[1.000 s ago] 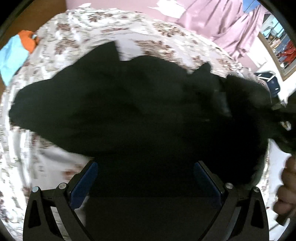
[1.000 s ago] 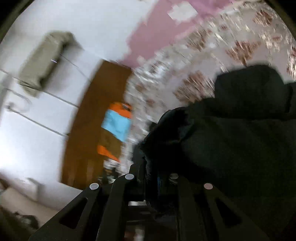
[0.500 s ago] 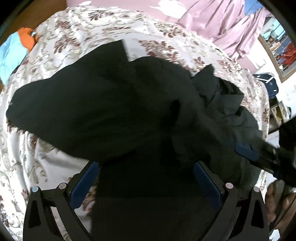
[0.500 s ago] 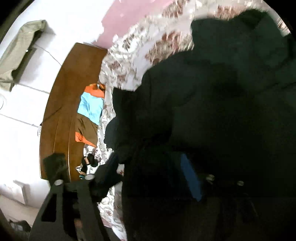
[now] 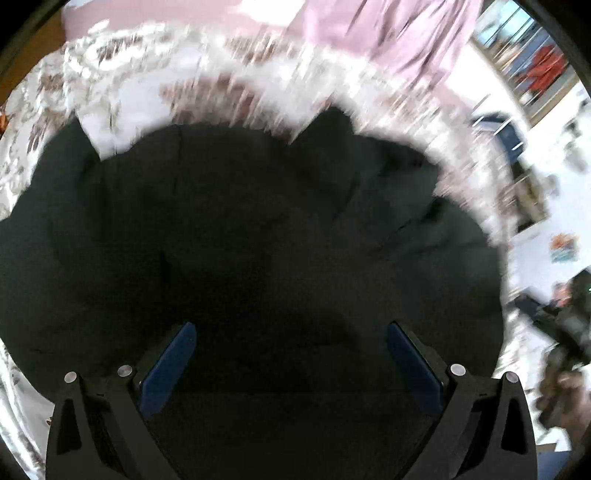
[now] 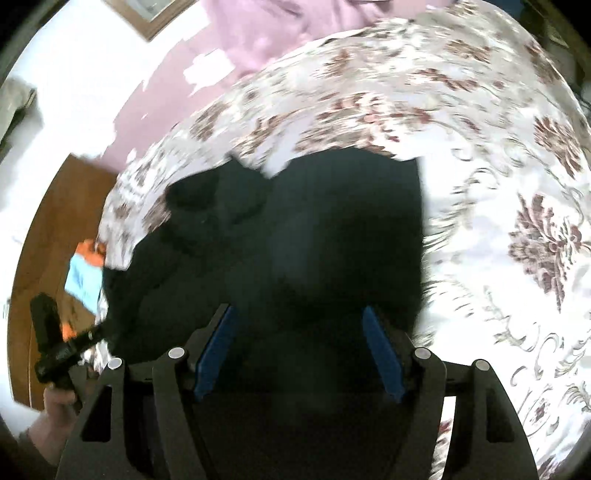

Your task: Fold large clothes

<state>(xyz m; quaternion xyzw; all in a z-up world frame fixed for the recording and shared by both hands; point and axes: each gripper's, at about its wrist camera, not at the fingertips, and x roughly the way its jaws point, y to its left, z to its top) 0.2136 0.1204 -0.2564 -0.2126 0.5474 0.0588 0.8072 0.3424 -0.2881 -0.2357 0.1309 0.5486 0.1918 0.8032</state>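
A large black garment (image 5: 258,240) lies in a folded heap on the floral bedsheet (image 5: 122,92). My left gripper (image 5: 291,354) is open just above it, blue pads wide apart, nothing between them. In the right wrist view the same black garment (image 6: 314,240) lies on the bedsheet (image 6: 498,184) under my right gripper (image 6: 299,343), which is open and empty. The left gripper (image 6: 55,350) with the person's hand shows at the lower left of that view.
Pink curtains (image 5: 388,33) hang beyond the bed. A wooden headboard (image 6: 48,240) with orange and blue cloth (image 6: 83,273) on it stands at the left. A dark blue box (image 5: 513,136) and shelves are past the bed's right edge.
My right gripper has opened and let go of the black garment, which now lies on the bed. Both grippers have shifted; the views are motion-blurred.
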